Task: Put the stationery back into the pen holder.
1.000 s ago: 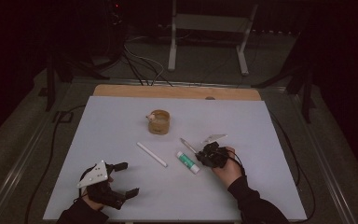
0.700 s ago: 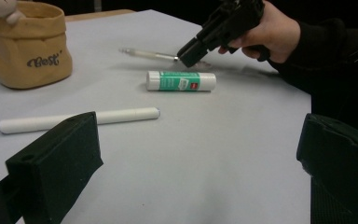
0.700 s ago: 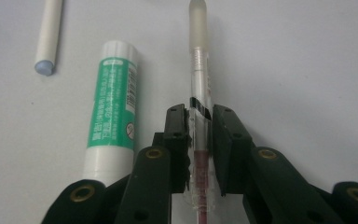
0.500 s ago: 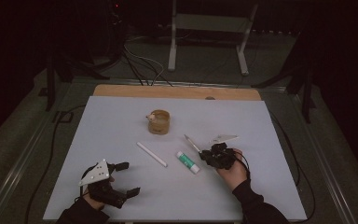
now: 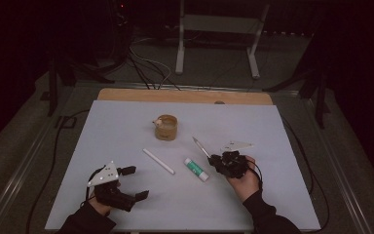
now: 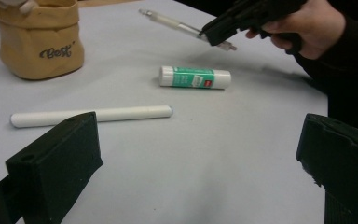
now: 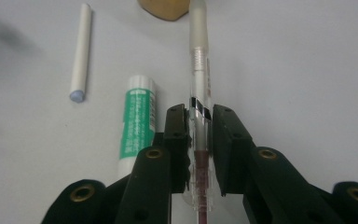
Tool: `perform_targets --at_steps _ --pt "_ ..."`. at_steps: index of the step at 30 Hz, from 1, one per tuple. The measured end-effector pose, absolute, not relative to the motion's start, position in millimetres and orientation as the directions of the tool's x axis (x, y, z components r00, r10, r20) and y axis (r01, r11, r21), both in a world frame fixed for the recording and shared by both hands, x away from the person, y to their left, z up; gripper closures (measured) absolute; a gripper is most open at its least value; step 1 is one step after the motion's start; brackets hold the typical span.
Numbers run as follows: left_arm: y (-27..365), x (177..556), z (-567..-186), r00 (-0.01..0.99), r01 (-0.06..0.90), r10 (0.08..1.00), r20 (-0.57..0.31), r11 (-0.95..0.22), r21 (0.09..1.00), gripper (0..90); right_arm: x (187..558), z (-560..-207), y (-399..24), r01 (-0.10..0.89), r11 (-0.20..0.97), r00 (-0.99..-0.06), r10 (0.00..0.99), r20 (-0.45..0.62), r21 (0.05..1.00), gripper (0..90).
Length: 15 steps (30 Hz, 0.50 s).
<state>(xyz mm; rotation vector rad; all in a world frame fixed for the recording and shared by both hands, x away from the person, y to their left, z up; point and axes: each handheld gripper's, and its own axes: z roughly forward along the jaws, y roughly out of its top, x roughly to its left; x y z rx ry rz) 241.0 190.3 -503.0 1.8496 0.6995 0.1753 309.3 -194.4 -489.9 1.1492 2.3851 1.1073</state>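
Note:
A clear pen (image 7: 199, 84) is clamped between the jaws of my right gripper (image 7: 199, 122), which is shut on it. Seen from the high view the right gripper (image 5: 217, 161) holds the pen (image 5: 200, 146) just off the white table, tip pointing toward the tan pouch (image 5: 166, 127). In the left gripper view the pen (image 6: 177, 27) hangs above the glue stick (image 6: 195, 77). My left gripper (image 5: 132, 183) stands open near the front left, nothing between its jaws. A white chalk-like stick (image 5: 158, 161) lies ahead of it.
The green and white glue stick (image 5: 196, 169) lies just left of the right gripper. The tan pouch (image 6: 39, 39) stands at the table's middle. A wooden strip (image 5: 185, 96) runs along the far edge of the table, with cables and a stand beyond it.
The right gripper has lifted slightly and drifted right with the pen in it. The left gripper has stayed put.

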Motion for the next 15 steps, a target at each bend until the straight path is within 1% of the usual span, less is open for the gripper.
perform_targets --at_steps 4,10,15 --pt "187.0 245.8 -498.7 0.814 0.386 0.534 -0.229 -0.203 0.900 0.3 305.4 -485.3 -195.1 0.537 0.377 -0.644 0.761 0.079 0.754 76.9" --pt "174.0 251.0 -491.2 0.824 0.366 0.526 -0.213 -0.207 0.907 0.3 299.5 -479.9 -195.0 0.523 0.360 -0.646 0.759 0.083 0.773 76.9" --pt "165.3 256.6 -481.5 0.816 0.360 0.535 -0.222 -0.169 0.918 0.3 293.2 -476.9 -190.8 0.497 0.353 -0.649 0.757 0.070 0.793 76.9"
